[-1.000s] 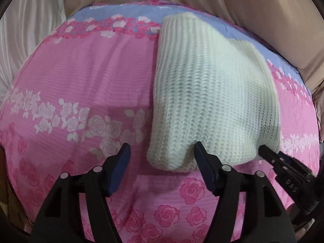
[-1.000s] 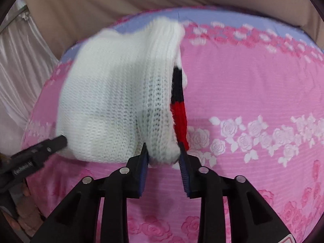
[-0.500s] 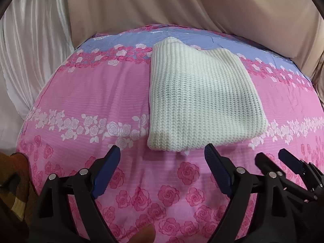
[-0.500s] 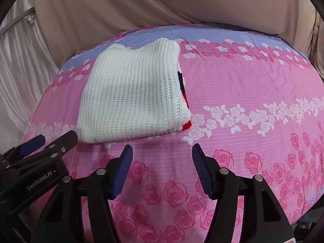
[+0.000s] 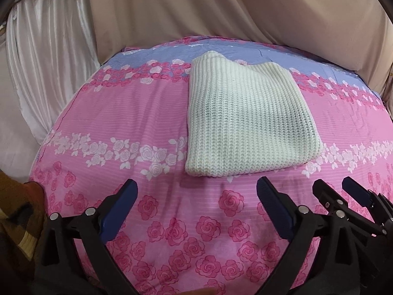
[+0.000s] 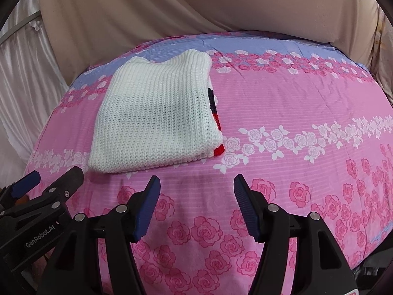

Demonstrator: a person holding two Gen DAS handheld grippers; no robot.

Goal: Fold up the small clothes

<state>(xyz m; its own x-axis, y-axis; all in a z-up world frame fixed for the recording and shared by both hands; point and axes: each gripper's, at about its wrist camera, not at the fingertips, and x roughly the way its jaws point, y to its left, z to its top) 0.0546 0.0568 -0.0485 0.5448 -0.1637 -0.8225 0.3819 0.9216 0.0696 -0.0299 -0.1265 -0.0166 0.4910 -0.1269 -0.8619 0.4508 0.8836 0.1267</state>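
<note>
While hanging low over the near part of the bed: left gripper [image 5: 196,184], blue pads spread very wide, jaws just opened further, nothing between them but the sheet below. Just beside it, on its right: right gripper [image 5: 334,182], seen from the side. From the right wrist camera: right gripper [image 6: 196,179] also open, less wide, jaws just opened too, nothing held, no pad touching any cloth. At the left edge of that same view: left gripper [image 6: 54,174], black body with white lettering.

Under both: pink bedsheet [image 5: 122,113] with printed roses, dark pink ones near, then a band of white ones, then plain pink, then a blue strip at the far edge.

A little beyond the fingertips, apart from them: white knitted sweater [image 5: 248,123], folded into a neat flat rectangle, lying on the sheet, near edge across the white rose band, far corner reaching the blue strip. From the right wrist camera: same sweater [image 6: 157,120], with a red and black stripe [image 6: 218,150] showing from under its right edge.

At the low left corner of the left view: some brown and yellow cloth [image 5: 17,209], not clear what.

Farthest: beige draped cloth [image 5: 221,7] behind the bed, white shiny curtain [image 5: 49,61] to the left.
</note>
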